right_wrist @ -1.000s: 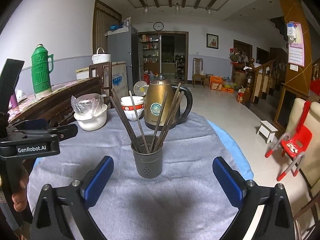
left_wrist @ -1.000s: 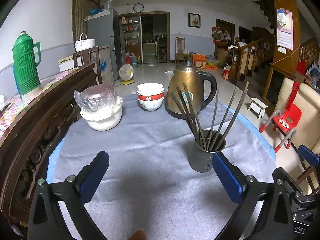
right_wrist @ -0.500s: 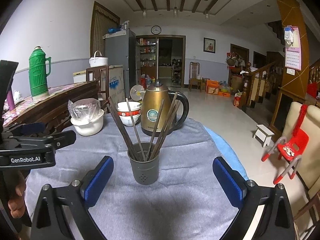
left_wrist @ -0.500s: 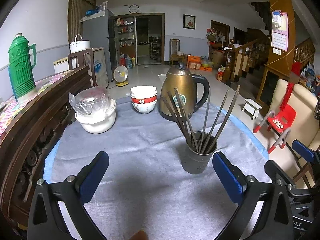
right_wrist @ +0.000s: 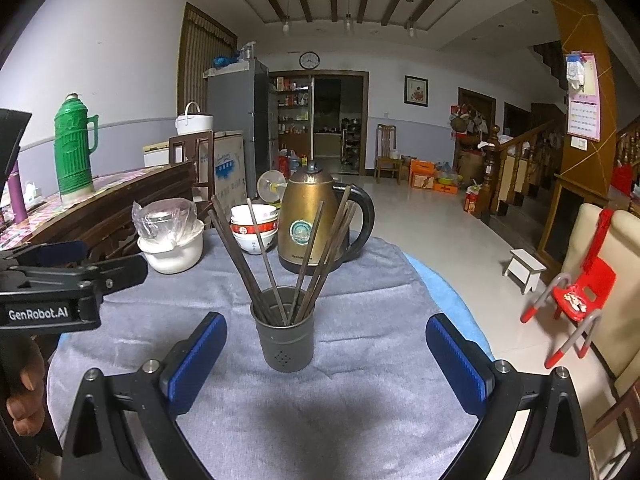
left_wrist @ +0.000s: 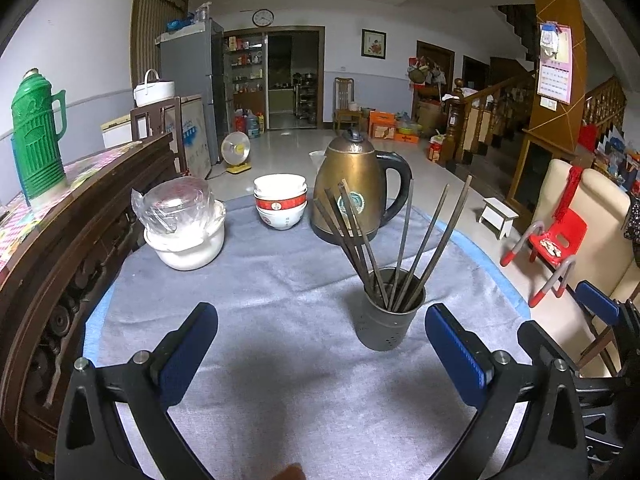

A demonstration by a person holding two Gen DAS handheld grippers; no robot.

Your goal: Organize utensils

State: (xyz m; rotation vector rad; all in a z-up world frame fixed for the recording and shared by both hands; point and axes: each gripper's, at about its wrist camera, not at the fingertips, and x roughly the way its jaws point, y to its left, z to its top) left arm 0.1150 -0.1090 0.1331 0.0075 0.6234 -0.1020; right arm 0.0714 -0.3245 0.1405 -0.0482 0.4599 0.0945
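Nearest in each view, both tongs are seen spread wide with nothing between their blue pads: the left gripper (left_wrist: pixel 320 354) and the right gripper (right_wrist: pixel 326 354) are held low over the grey cloth (left_wrist: pixel 260 280). From the right gripper the dark holder (right_wrist: pixel 285 330) stands at twelve o'clock, centred between the pads and just ahead; from the left gripper the same holder (left_wrist: pixel 391 314) lies toward one o'clock, off centre, so the right hand is judged the better lined up. The chopsticks (right_wrist: pixel 276 260) are stood in the holder, long axes near upright, fanned toward eleven and one o'clock. Further back, at twelve o'clock, a brass kettle (right_wrist: pixel 310 224) and stacked bowls (right_wrist: pixel 254 228) are seen
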